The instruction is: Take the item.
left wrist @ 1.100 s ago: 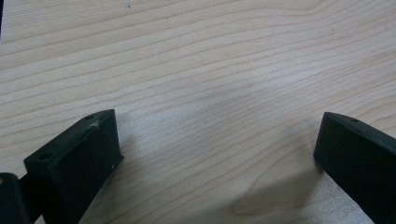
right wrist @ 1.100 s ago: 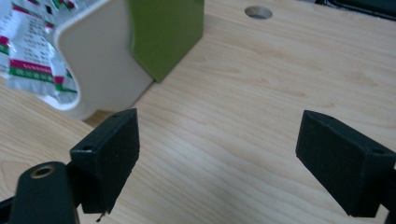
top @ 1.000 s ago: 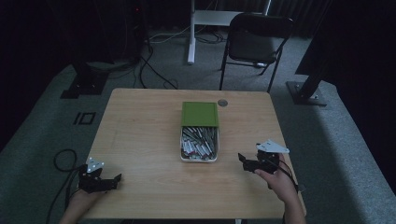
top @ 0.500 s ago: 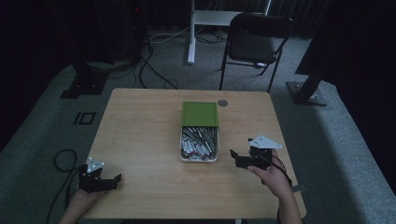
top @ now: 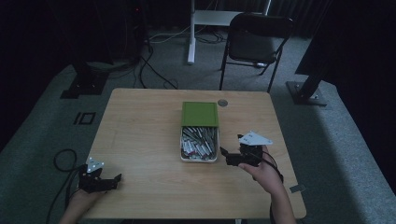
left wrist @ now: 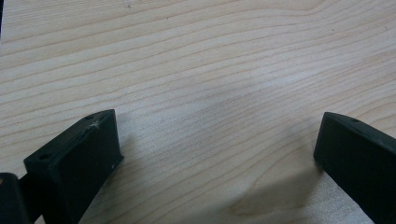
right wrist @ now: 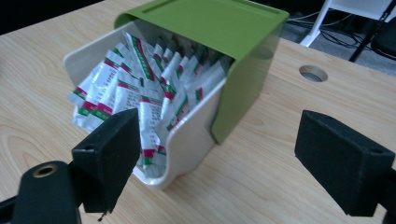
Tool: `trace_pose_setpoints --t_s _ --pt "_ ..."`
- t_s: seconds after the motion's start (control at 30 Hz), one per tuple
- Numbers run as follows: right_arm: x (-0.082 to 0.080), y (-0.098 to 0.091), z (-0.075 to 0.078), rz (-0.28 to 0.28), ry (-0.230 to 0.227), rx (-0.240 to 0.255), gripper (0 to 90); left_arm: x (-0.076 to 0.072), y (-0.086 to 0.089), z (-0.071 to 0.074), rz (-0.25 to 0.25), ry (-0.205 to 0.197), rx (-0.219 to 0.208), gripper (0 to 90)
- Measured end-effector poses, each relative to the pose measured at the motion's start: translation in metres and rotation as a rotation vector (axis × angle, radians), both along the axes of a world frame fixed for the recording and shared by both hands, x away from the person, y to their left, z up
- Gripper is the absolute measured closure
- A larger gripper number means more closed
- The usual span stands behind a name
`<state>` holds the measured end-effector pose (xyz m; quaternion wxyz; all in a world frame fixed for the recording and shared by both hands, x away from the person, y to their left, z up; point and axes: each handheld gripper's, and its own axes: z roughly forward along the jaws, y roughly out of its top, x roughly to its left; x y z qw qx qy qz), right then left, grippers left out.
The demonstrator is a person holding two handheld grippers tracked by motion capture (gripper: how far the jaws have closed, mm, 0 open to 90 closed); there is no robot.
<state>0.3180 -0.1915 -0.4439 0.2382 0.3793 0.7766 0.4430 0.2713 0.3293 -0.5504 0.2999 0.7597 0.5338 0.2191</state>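
We hold the left claw near the bench's near left corner, its jaws spread wide over bare wood with nothing between them; open bench stretches ahead and to its right. Our right claw sits just beside the near right corner of the box, jaws wide apart and gripping nothing, with free wood between it and the bench's right edge.

In the right gripper view the white box stands close ahead, packed with white sachets striped red and green, standing on end and leaning. A green lid covers the far half of the box. Beyond it a round hole sits in the bench near the far edge. Past the bench stands a chair on the floor.
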Motion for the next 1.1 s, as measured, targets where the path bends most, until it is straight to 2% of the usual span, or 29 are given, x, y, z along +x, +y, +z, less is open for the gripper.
trace_pose_setpoints --t_s 0.73,1.1 --pt "0.004 0.039 0.004 0.083 -0.003 -0.015 15.6 0.0 0.0 0.0 0.001 0.0 -0.001 1.3" --pt "0.005 0.062 -0.002 0.116 -0.004 -0.042 29.4 0.0 0.0 0.0 0.001 0.0 -0.001 1.3"
